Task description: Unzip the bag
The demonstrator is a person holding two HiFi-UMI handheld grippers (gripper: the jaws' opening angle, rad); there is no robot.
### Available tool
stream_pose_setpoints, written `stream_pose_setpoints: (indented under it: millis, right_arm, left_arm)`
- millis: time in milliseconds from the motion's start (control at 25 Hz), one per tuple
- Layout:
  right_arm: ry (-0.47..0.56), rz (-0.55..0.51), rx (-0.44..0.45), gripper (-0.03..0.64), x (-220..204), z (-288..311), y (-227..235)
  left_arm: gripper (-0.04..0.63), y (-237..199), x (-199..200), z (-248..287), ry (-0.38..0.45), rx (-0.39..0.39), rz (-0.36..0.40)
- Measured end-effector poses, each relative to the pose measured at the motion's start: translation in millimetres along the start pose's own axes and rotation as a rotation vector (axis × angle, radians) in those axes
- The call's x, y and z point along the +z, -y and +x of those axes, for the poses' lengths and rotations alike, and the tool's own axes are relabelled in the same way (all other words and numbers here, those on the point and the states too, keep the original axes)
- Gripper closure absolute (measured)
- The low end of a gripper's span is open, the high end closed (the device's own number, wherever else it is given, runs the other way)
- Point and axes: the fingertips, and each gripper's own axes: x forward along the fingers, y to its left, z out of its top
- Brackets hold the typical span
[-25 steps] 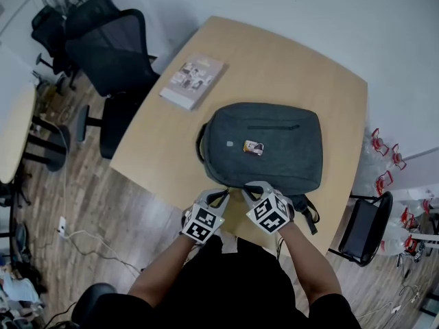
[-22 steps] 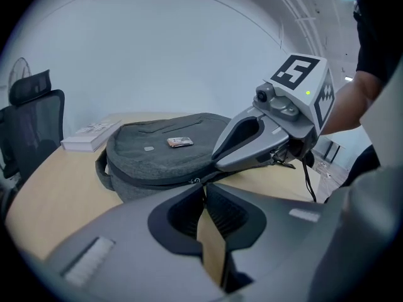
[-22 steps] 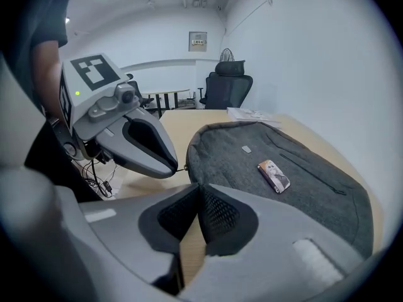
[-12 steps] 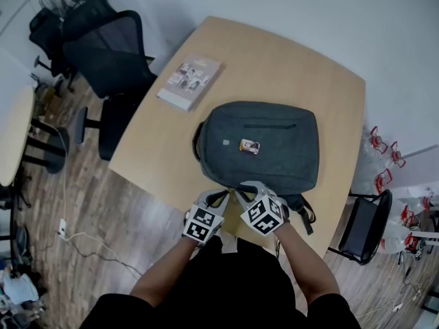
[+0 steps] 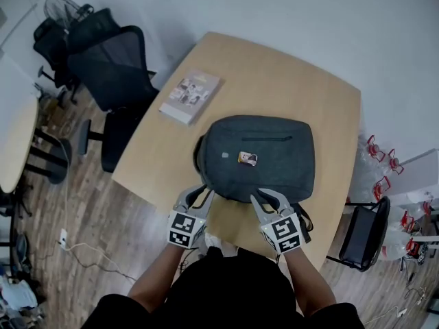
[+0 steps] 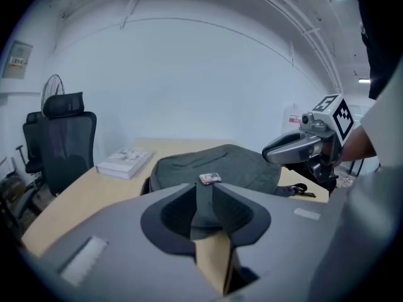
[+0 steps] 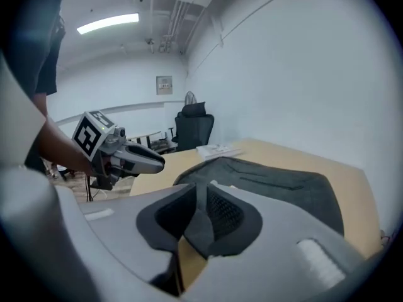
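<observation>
A dark grey backpack (image 5: 264, 153) lies flat on the wooden table (image 5: 288, 81), with a small tag (image 5: 247, 158) on its top panel. My left gripper (image 5: 197, 194) hovers off the bag's near left corner, its jaws slightly apart and empty. My right gripper (image 5: 267, 195) hangs over the bag's near edge; its jaws have just been opening and nothing is between them. The left gripper view looks across the backpack (image 6: 233, 165) past its own jaws (image 6: 204, 190) to the right gripper (image 6: 283, 151). The right gripper view shows the backpack (image 7: 283, 181) and the left gripper (image 7: 151, 162).
A book (image 5: 190, 96) lies on the table to the far left of the bag. A black office chair (image 5: 110, 60) stands at the table's left, another chair (image 5: 363, 232) at its right. A bag strap (image 5: 305, 218) trails off the near right corner.
Both grippers have lifted and drawn back from the bag's near edge and moved apart, left one leftward, right one rightward. The right gripper's jaws are wider.
</observation>
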Motion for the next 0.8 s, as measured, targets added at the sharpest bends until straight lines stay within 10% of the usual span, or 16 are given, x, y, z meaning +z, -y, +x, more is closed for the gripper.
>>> stream_pose_setpoints:
  millis: [360,800]
  right_arm:
    - [0.209,-0.034,-0.164,0.615,67.4,-38.5,25.2]
    - [0.235,-0.04,-0.261,0.615,67.0,-59.7,50.9]
  left_arm:
    - [0.577,6.6,86.4,-2.7,0.194,0.027,0.042]
    - [0.577,17.3,91.1,5.8,0.197,0.003,0.057]
